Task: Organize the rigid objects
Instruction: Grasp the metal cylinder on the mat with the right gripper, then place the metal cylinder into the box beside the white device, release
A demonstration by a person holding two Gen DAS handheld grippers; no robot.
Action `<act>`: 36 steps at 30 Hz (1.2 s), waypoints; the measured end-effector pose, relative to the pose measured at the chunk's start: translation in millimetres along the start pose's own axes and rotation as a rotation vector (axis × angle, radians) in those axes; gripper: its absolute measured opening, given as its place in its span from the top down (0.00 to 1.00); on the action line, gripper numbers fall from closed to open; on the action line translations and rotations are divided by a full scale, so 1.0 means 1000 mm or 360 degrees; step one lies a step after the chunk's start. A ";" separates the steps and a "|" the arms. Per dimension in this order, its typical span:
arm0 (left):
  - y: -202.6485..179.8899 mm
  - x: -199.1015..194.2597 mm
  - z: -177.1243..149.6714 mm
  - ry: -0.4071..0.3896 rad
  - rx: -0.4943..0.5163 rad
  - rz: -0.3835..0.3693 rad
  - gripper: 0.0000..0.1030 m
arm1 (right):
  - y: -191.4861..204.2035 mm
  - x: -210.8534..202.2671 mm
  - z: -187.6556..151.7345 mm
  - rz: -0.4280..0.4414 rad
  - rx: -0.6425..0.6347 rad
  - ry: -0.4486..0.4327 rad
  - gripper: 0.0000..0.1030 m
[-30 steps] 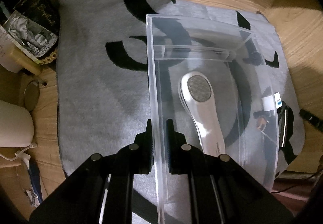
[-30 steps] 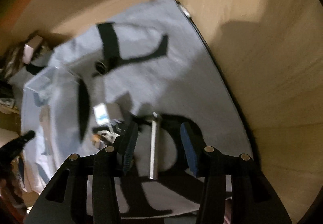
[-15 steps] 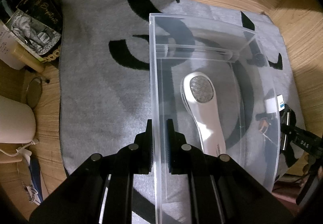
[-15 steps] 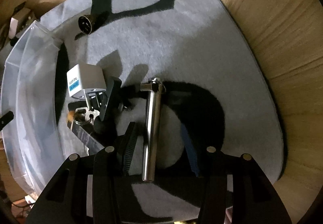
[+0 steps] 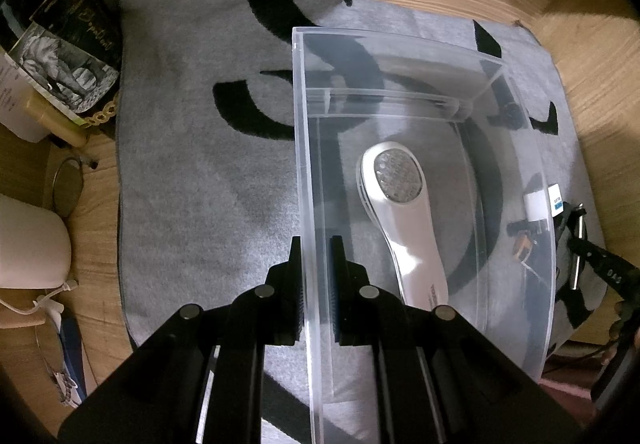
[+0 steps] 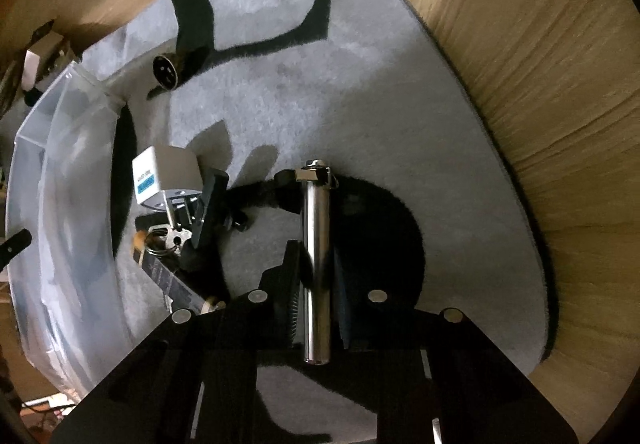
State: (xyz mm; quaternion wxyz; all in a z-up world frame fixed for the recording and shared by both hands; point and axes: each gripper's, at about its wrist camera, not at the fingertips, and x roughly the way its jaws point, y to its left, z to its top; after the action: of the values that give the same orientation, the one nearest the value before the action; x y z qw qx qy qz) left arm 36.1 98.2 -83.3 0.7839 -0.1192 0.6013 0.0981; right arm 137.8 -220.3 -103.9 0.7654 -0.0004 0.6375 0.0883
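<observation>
My left gripper [image 5: 315, 272] is shut on the left wall of a clear plastic box [image 5: 304, 147] that stands on a grey mat [image 5: 192, 183]. A white handheld device [image 5: 400, 211] lies inside the box. My right gripper [image 6: 316, 284] is shut on a shiny metal cylinder [image 6: 315, 244] lying on the mat [image 6: 360, 91]. To its left lie a white plug adapter [image 6: 168, 173], a black clip [image 6: 206, 205] and keys [image 6: 164, 240]. The box's wall [image 6: 60, 203] is at the far left.
A round black connector [image 6: 166, 71] lies farther back on the mat. Books and papers [image 5: 80, 23], a white round object [image 5: 28, 244] and glasses [image 5: 66, 183] crowd the wooden table's left side. The right gripper's tip [image 5: 600, 264] shows beyond the box's right wall.
My right gripper has moved down over the metal cylinder and closed its fingers on it. My left gripper keeps its hold on the box wall, almost still.
</observation>
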 end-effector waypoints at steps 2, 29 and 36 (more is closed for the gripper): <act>0.000 0.000 0.000 0.0000 0.0005 -0.0005 0.92 | -0.001 -0.010 -0.005 0.0015 0.0010 -0.0027 0.86; 0.007 -0.004 -0.006 -0.0016 0.0079 -0.0112 0.92 | 0.127 -0.103 0.010 0.0366 -0.0279 -0.0372 0.86; 0.009 -0.004 -0.006 -0.0012 0.0099 -0.0141 0.92 | 0.165 -0.075 0.005 0.0383 -0.0374 -0.0244 0.86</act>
State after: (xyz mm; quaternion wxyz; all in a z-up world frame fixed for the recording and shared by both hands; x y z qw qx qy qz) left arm 26.8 104.9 -81.1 0.7931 -0.1210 0.5953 0.0449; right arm 107.4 -67.1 -11.0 0.7903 -0.0070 0.5581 0.2528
